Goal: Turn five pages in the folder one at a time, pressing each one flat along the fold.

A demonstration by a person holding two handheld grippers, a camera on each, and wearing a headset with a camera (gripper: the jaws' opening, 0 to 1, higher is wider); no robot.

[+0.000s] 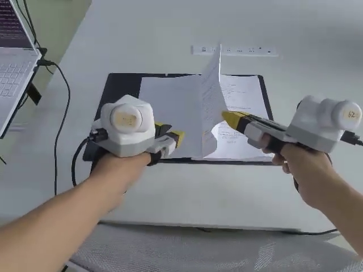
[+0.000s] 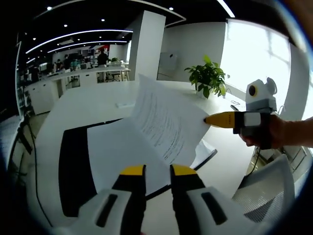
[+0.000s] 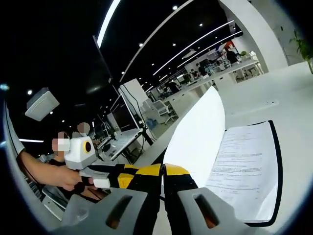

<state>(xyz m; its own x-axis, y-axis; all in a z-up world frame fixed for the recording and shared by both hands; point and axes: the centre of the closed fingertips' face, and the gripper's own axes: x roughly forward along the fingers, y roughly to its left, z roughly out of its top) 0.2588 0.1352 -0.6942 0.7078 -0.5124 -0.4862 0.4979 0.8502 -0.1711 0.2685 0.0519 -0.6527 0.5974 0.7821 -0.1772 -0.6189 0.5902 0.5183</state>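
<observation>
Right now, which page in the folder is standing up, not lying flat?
The middle page: it stands upright at the fold, gripped by the right tool, while the left page and right page lie flat.

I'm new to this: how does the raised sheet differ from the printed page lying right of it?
The raised white paper sheet stands nearly upright, edge held by the right tool; the printed white page lies flat in the black folder, untouched. Both carry printed text.
</observation>
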